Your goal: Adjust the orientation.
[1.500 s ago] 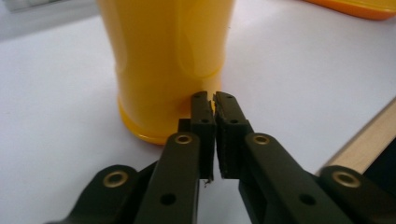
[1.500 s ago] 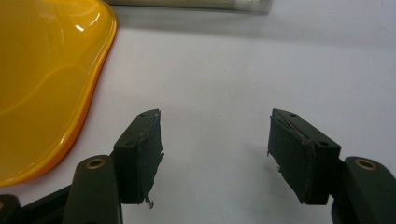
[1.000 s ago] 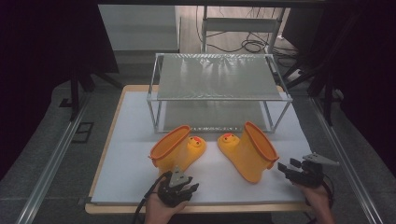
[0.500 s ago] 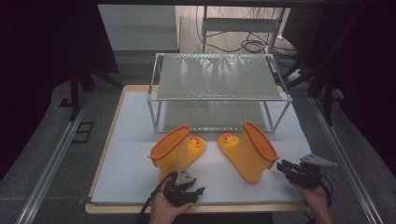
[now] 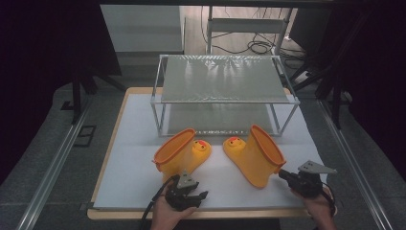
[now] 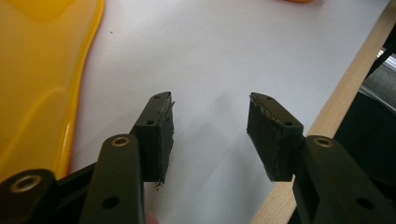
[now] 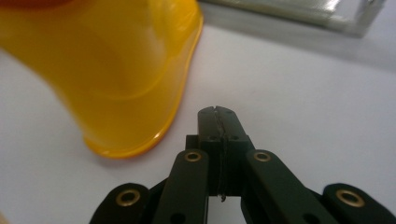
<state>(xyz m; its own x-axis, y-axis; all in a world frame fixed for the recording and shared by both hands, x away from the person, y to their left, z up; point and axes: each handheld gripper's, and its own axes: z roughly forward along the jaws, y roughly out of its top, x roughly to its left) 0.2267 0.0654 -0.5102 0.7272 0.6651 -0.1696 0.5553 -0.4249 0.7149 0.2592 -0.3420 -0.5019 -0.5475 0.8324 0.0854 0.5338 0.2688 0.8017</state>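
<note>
Item 1, surface (image 5: 129, 182): a white sheet on a pale wooden board whose edge I see bare along the near and left sides. Grey floor surrounds it, with metal rails (image 5: 55, 165) running along both sides.

Item 2, wire rack (image 5: 225, 81): a two-tier metal frame with grey mesh shelves, standing at the far half of the surface.

Item 3, left boot (image 5: 179, 153): yellow rubber with an orange rim and a duck face on the toe, lying on its side just in front of the rack, toe toward the middle.

Item 4, right boot (image 5: 256, 153): its match, also on its side, toe facing the other boot's toe, the two near but apart.

Item 5, my left claw (image 5: 189, 194): at the near edge, just short of the left boot's sole. Its jaws have just been opening and stand spread with nothing between them; the left gripper view has bare white sheet in the gap.

Item 6, my right claw (image 5: 282, 175): just beside the right boot's sole, not touching it. Its jaws have just been closing and are pressed together on nothing.

Item 7, room: dark surroundings, black drapes (image 5: 52, 57) at the left, cables (image 5: 253, 45) on the floor beyond the rack, black stand legs at both sides.
</note>
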